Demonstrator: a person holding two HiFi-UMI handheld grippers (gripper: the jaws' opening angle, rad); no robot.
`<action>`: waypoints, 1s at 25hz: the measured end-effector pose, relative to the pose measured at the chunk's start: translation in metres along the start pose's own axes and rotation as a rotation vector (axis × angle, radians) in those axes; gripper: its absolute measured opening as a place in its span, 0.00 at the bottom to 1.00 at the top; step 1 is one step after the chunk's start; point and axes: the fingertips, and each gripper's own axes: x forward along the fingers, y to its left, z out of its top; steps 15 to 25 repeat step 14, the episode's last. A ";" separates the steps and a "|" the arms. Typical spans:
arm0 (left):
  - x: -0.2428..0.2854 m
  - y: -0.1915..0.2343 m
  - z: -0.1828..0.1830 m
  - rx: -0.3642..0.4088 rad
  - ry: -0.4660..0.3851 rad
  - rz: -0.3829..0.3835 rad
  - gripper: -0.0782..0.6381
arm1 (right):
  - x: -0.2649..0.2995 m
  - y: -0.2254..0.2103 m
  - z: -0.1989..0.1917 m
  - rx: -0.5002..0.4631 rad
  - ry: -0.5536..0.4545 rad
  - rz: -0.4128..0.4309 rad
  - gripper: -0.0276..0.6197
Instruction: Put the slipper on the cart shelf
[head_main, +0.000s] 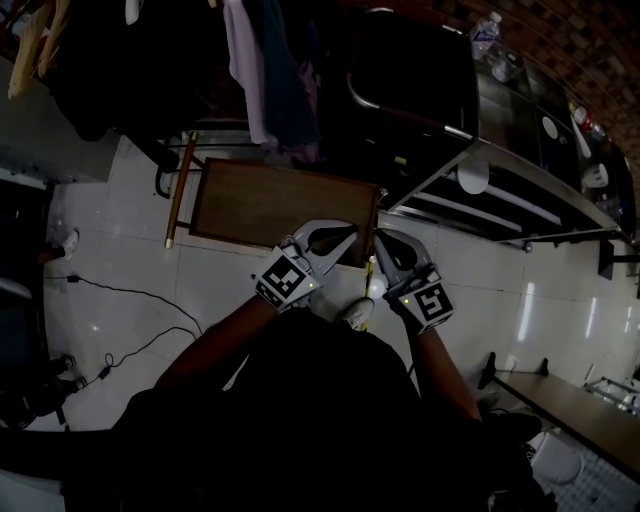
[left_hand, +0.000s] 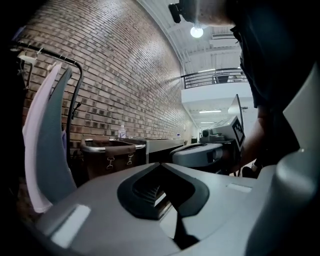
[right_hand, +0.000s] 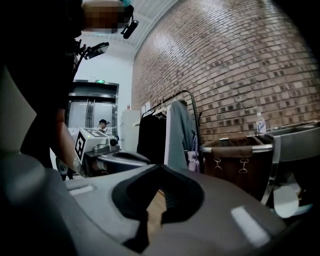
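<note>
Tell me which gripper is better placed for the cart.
Right, likely: the right gripper is on the cart's side; the left gripper is farther, by the wooden tray. Both shut, empty.

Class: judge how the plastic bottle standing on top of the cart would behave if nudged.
The bottle stands tall and narrow, so it would probably tip rather than slide. It looks like thin clear plastic, so it is likely light and rather slick on the metal top of the cart.
</note>
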 end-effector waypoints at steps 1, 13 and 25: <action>-0.001 0.000 0.000 -0.008 -0.005 -0.001 0.11 | 0.001 0.002 -0.001 -0.014 0.004 0.001 0.04; -0.009 -0.005 0.004 0.000 -0.022 0.002 0.11 | 0.002 0.009 0.011 -0.008 -0.017 0.012 0.04; -0.010 -0.005 0.005 0.000 -0.021 0.004 0.11 | 0.002 0.008 0.012 -0.008 -0.020 0.014 0.04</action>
